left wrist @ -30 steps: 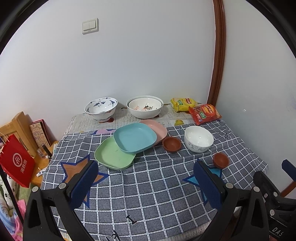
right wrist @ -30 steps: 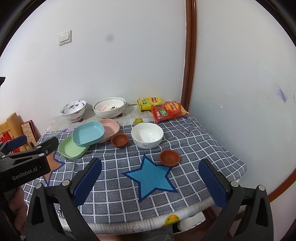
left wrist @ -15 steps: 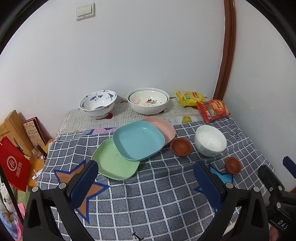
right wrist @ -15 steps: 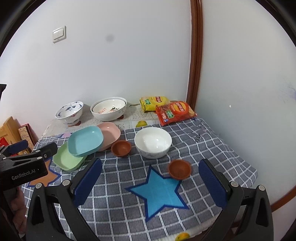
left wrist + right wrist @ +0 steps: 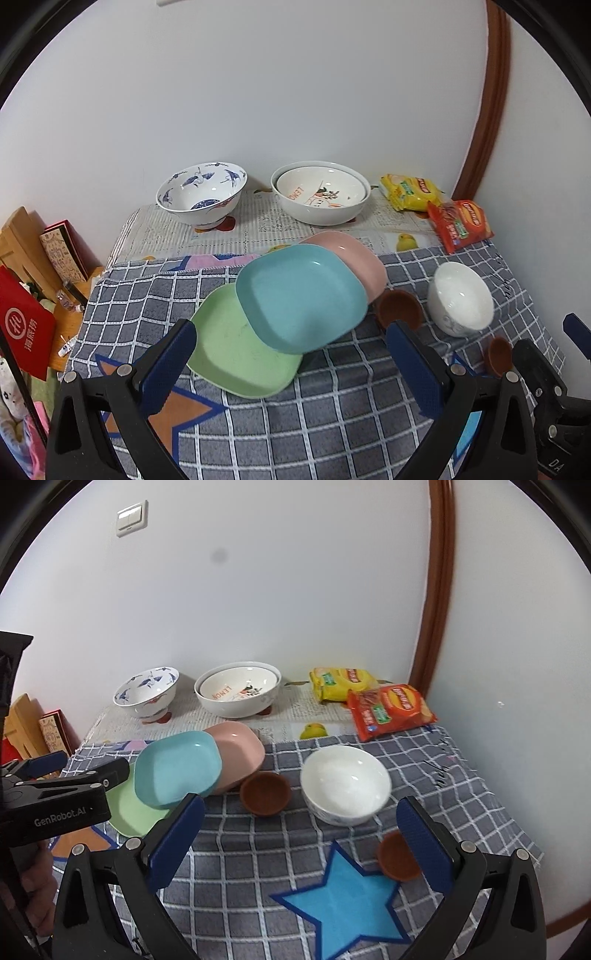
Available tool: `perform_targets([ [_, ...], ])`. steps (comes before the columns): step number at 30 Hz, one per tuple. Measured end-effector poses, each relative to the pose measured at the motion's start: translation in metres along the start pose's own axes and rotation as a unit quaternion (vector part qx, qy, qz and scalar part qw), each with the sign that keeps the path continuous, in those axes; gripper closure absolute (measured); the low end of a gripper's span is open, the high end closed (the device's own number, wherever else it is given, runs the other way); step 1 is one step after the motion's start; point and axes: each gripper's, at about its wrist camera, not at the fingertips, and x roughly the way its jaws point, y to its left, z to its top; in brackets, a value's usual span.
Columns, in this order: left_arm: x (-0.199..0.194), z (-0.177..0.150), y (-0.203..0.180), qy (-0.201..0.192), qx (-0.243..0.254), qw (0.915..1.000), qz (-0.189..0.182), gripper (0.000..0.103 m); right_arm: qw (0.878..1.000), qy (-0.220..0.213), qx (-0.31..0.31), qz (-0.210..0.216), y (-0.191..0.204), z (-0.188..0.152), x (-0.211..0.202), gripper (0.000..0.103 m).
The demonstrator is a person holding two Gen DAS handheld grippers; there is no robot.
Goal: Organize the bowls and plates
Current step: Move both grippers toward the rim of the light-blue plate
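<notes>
Now both my tools gape wide and empty above the counter [image 5: 332, 424].
Left tool [image 5: 291, 354] over blue plate [image 5: 299, 299]; right tool [image 5: 301, 829] before white bowl [image 5: 345, 784]; "GenRobot.AI" readable.

The left gripper [image 5: 291, 354] hangs with its jaws spread wide and nothing between the blue pads [image 5: 168, 363]. The right gripper [image 5: 301, 834] is likewise wide apart and empty (a hand [image 5: 35, 882] shows at that view's left edge).

A plain white wall [image 5: 258, 590] carries a cream double light switch [image 5: 132, 518]. A curved brown wooden trim strip [image 5: 437, 590] runs up the corner. A grey checked tablecloth [image 5: 332, 406] covers the table.
</notes>
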Motion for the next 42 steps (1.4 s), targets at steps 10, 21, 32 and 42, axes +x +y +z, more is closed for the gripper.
perform_targets([
  [10, 0.038, 0.028, 0.011, 0.013, 0.002, 0.9999, -0.003, 0.000, 0.999, -0.010, -0.004, 0.031, 0.017, 0.038, 0.036, 0.002],
  [21, 0.081, 0.064, 0.025, 0.028, -0.010, 0.9995, -0.012, 0.000, 0.998, -0.032, -0.014, 0.048, 0.032, 0.087, 0.078, 0.002],
  [32, 0.142, 0.060, 0.039, 0.067, -0.018, 0.9976, -0.008, 0.010, 0.997, 0.032, -0.011, 0.075, 0.047, 0.075, 0.157, 0.008],
  [42, 0.171, 0.045, 0.049, 0.099, -0.024, 0.9947, 0.003, 0.021, 0.990, 0.112, -0.027, 0.084, 0.062, 0.024, 0.202, 0.033],
])
